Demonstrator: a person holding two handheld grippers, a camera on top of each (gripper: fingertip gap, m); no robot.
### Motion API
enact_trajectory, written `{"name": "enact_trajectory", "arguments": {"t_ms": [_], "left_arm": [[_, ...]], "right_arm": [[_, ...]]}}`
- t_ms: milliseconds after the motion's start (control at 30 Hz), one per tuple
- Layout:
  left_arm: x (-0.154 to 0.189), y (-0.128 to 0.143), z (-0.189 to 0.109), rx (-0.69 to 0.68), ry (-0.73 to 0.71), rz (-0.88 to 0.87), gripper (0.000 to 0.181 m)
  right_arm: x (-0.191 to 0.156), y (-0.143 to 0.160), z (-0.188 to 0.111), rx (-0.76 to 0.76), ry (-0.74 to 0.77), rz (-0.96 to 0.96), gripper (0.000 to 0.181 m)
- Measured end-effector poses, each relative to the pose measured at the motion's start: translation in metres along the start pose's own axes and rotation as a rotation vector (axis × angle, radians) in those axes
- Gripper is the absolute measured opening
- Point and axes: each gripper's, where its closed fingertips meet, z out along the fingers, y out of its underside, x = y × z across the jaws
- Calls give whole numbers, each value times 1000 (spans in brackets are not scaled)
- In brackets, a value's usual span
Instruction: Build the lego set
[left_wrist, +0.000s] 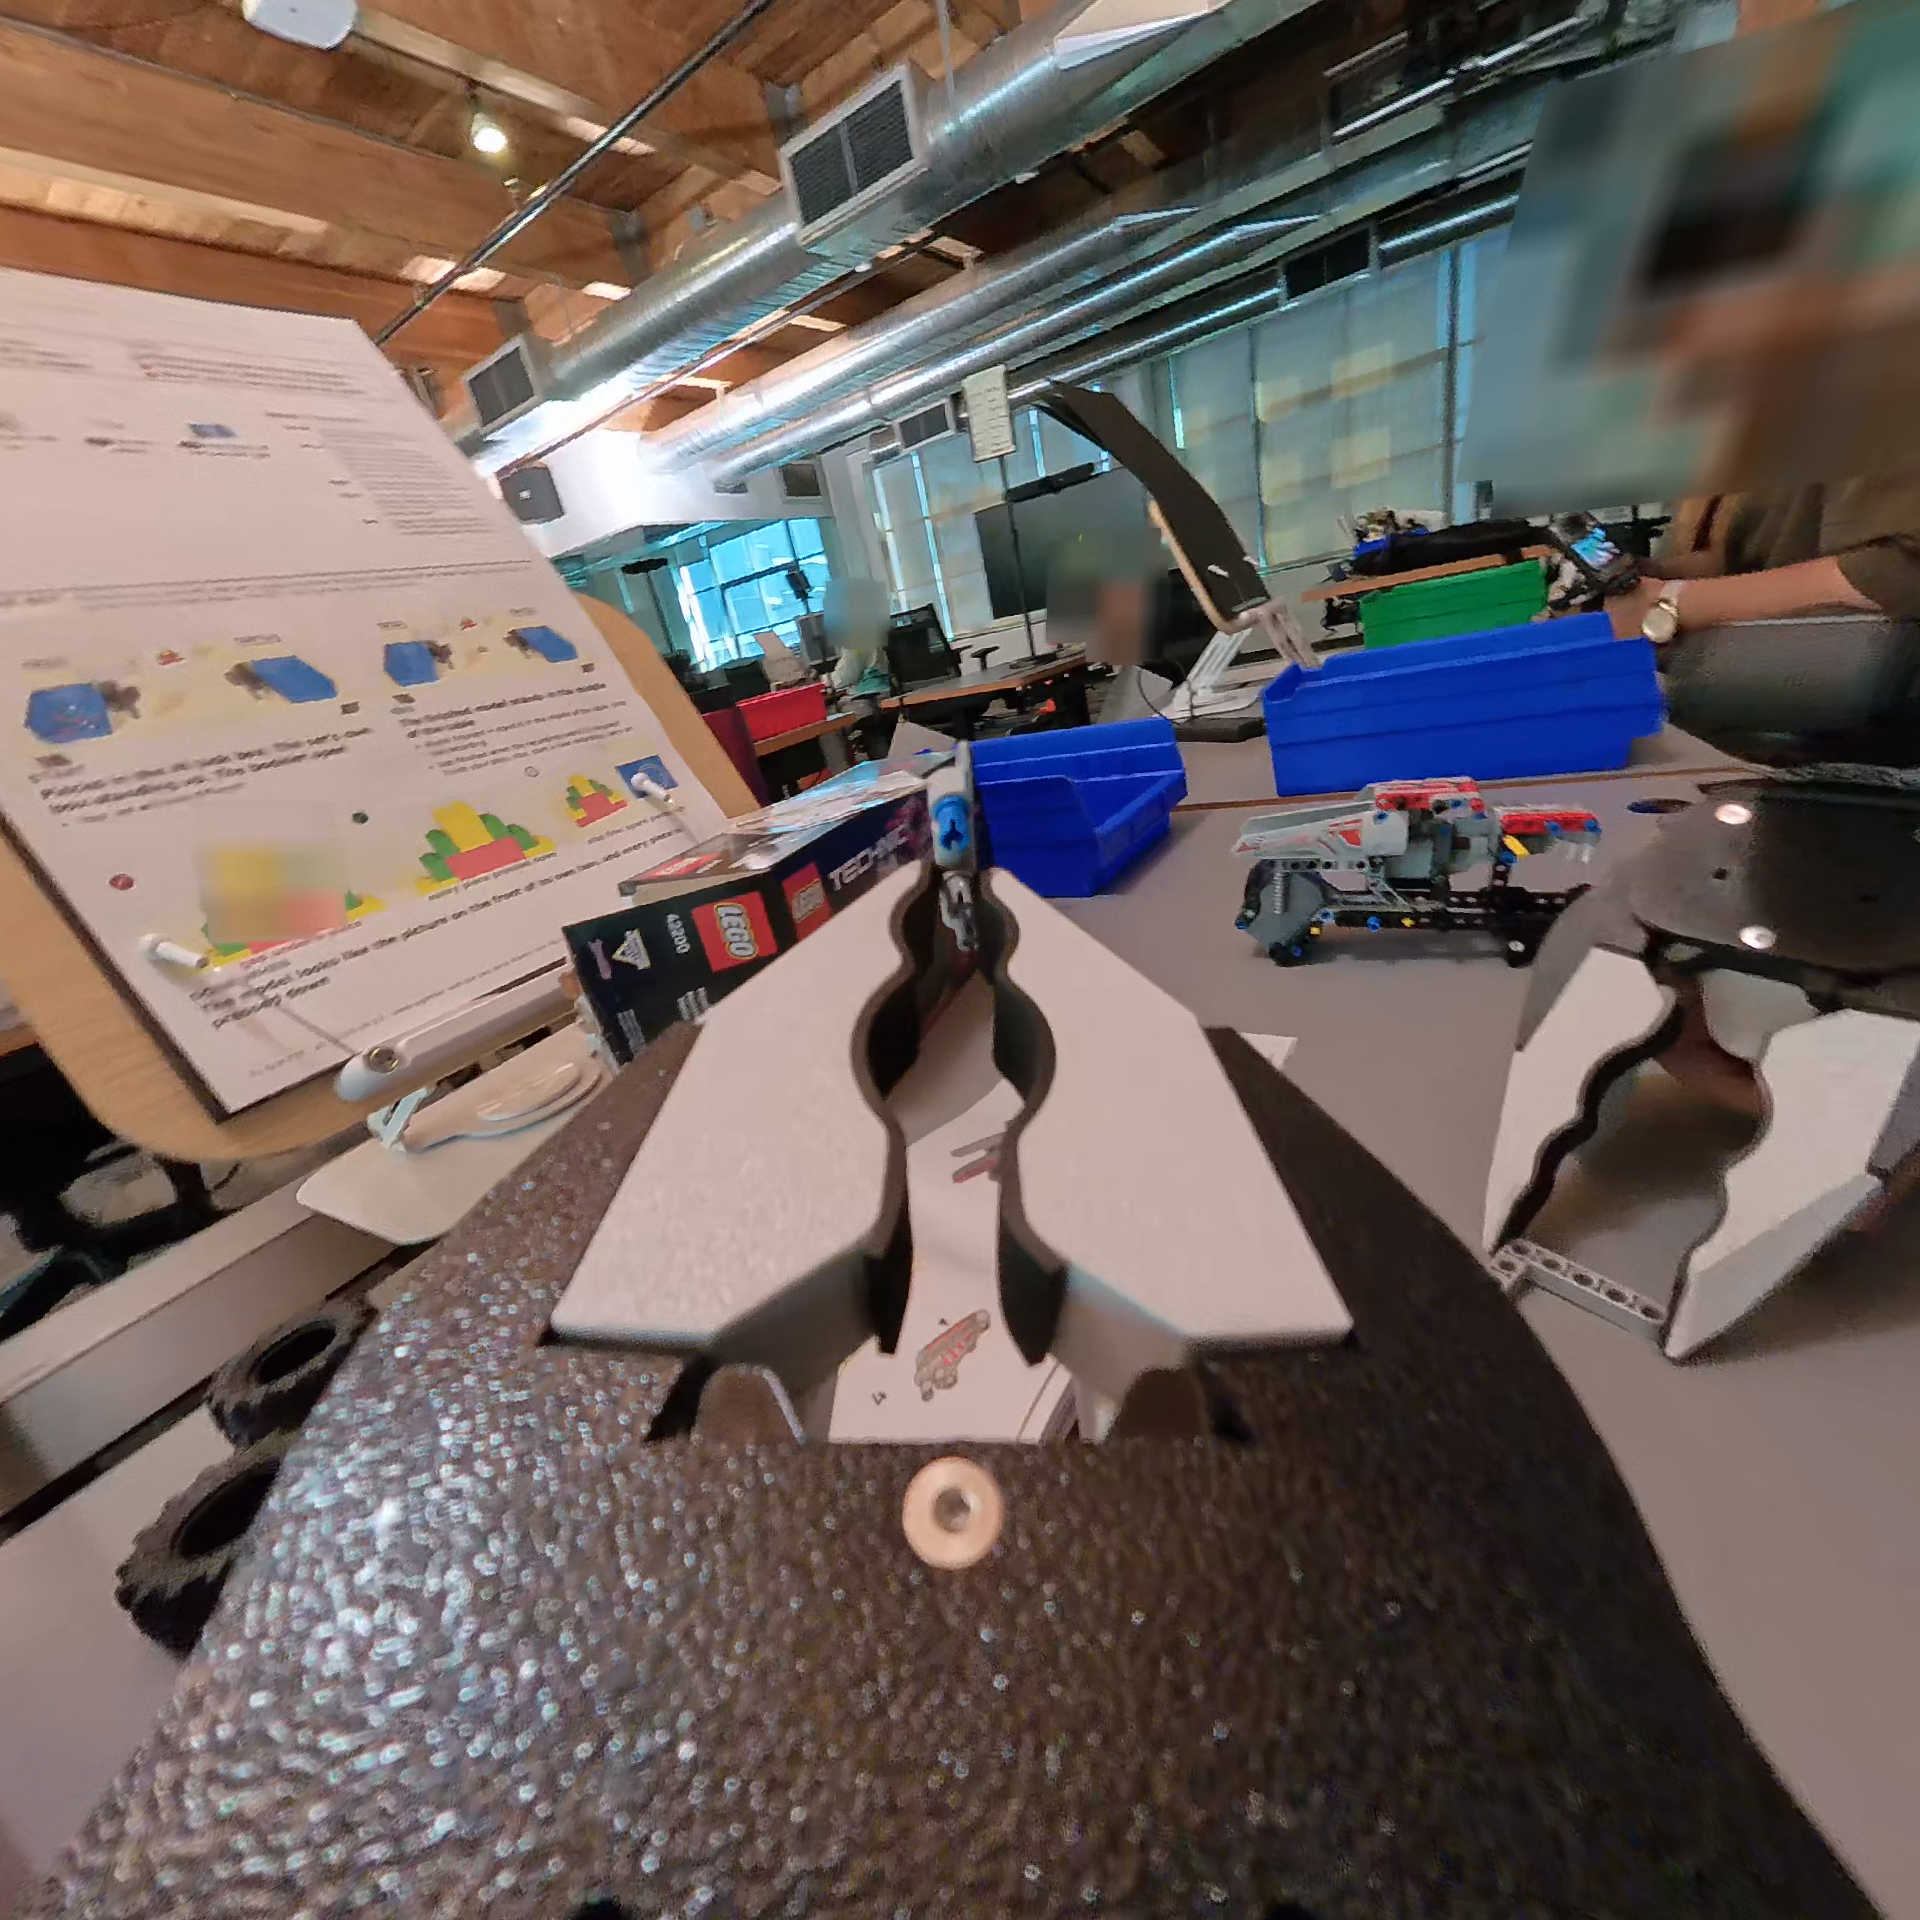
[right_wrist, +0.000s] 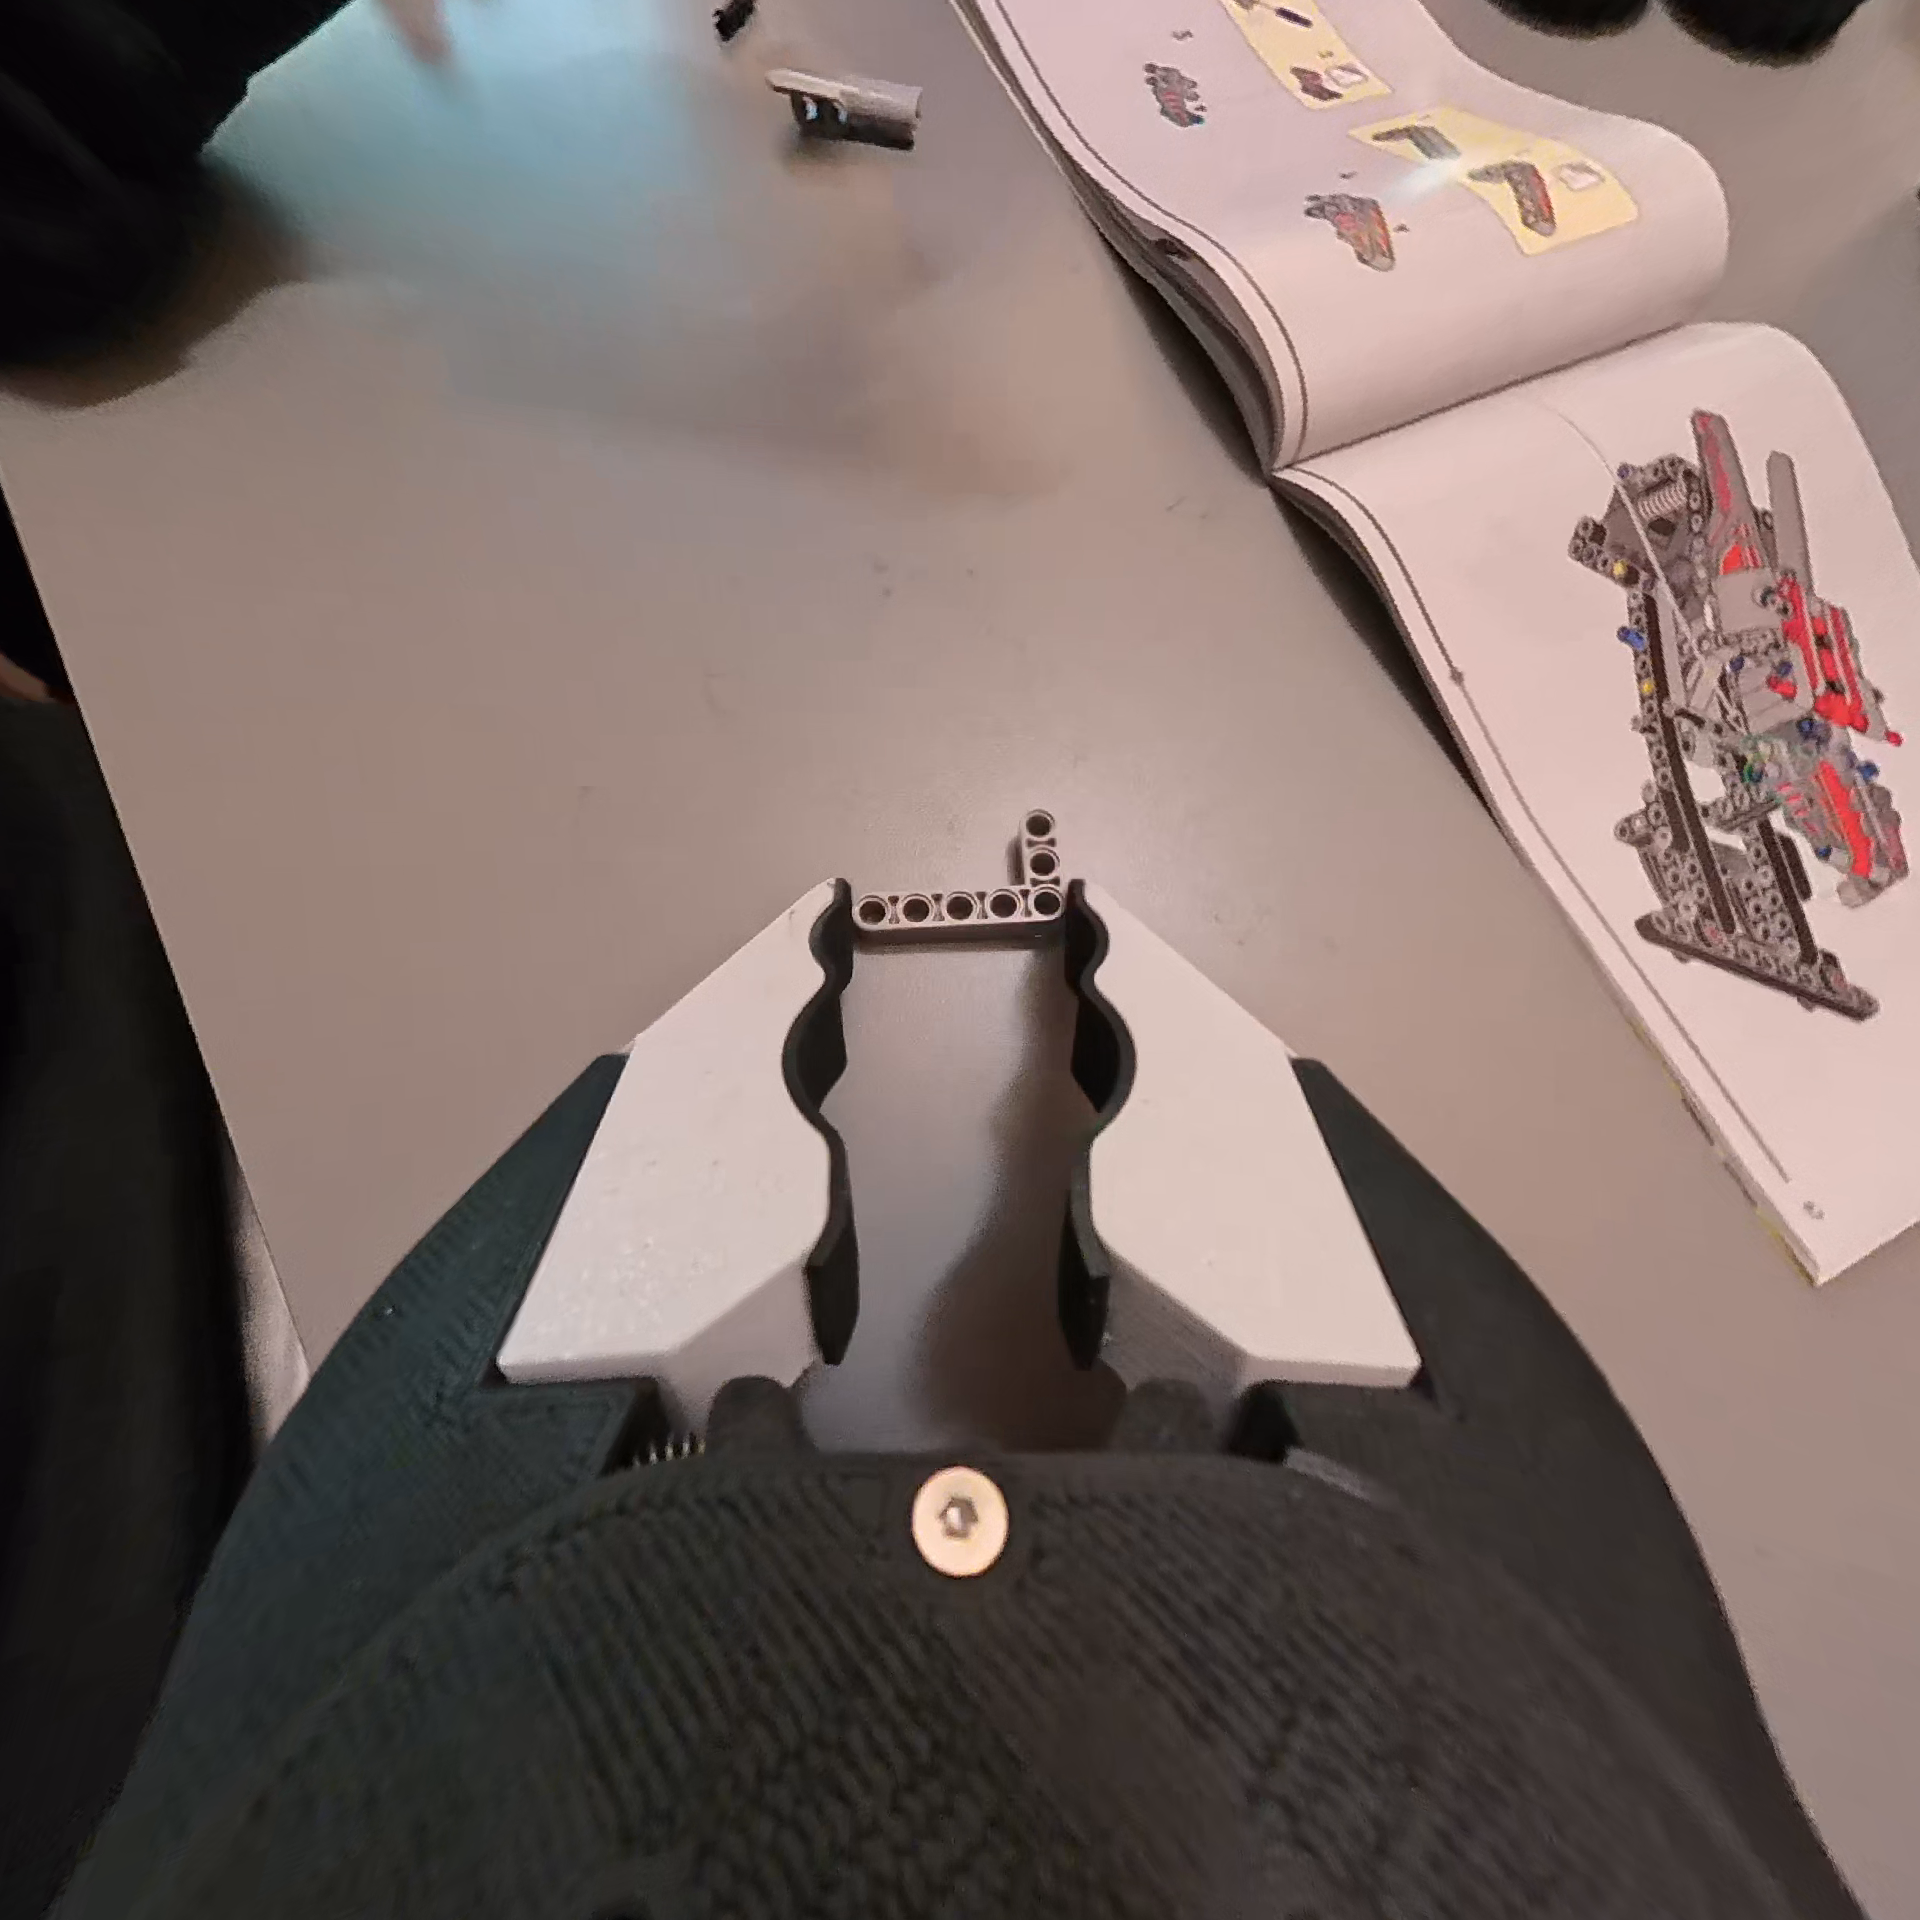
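1. Right now the left gripper (left_wrist: 954, 883) is raised off the grey tabletop (right_wrist: 623, 644), its fingers pressed in on a small black-and-grey Lego piece with a blue pin (left_wrist: 951, 831) that stands upright out of the tips.
2. Meanwhile the right gripper (right_wrist: 958, 906) is down at the table, its two pale fingers set on the ends of a light grey L-shaped Technic beam with round holes (right_wrist: 961, 906).
3. The beam's long arm runs crosswise between the fingertips, left to right, and its short arm points away from the gripper at the right-hand end.
4. The jaws touch both ends of that long arm, so I judge the beam pinched lengthwise; whether it is lifted clear of the table I cannot tell.
5. In the left wrist view the right gripper sits lower and to the right of the left one, so the pinned piece has to travel right and down to meet the beam, or the beam must rise to it.
6. The partly built grey, red and black Lego model (left_wrist: 1403, 873) stands well beyond both grippers, near the blue plastic bins (left_wrist: 1455, 696).
7. An open instruction booklet (right_wrist: 1507, 436) lies to the right of the beam.
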Motion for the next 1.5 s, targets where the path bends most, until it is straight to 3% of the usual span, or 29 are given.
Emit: {"name": "enact_trajectory", "arguments": {"t_ms": [100, 167, 233, 367, 433, 467, 500, 533, 633, 767, 933, 1100, 1267, 1433, 1500], "left_arm": [[23, -9, 3, 40, 100, 91, 4], [41, -15, 4, 73, 145, 206, 4], [56, -20, 7, 100, 137, 379, 4], [79, -26, 17, 116, 52, 713, 4], [96, -30, 22, 121, 15, 898, 5], [105, -31, 25, 120, -8, 996, 4], [115, -33, 27, 129, -15, 1086, 4], [126, -34, 29, 142, -18, 1150, 4], [152, -34, 34, 176, -2, 1243, 4], [166, -25, 37, 171, 48, 1276, 4], [169, -23, 37, 178, 67, 1267, 4], [169, -19, 38, 159, 73, 1283, 4], [164, -11, 40, 115, 89, 1265, 5], [151, 7, 41, -28, 194, 1055, 16], [145, 23, 40, -134, 276, 887, 24]], "right_arm": [[0, 1, -1, 1, -34, -28, 41], [0, 1, -5, -4, -46, -11, 59], [-4, -10, -18, 55, -92, 59, 65], [3, -71, -78, 469, -180, 331, 58], [7, -96, -114, 698, -321, 529, 56], [7, -102, -127, 775, -391, 605, 42], [13, -104, -132, 825, -410, 678, 33], [15, -105, -135, 860, -423, 726, 42], [13, -108, -138, 905, -490, 786, 38], [6, -110, -143, 915, -516, 747, 18], [3, -106, -139, 878, -484, 707, 7], [6, -103, -132, 841, -452, 727, 14], [8, -103, -127, 830, -395, 695, 6], [15, -101, -124, 851, -230, 601, 3], [18, -97, -121, 837, -143, 556, 3]]}}
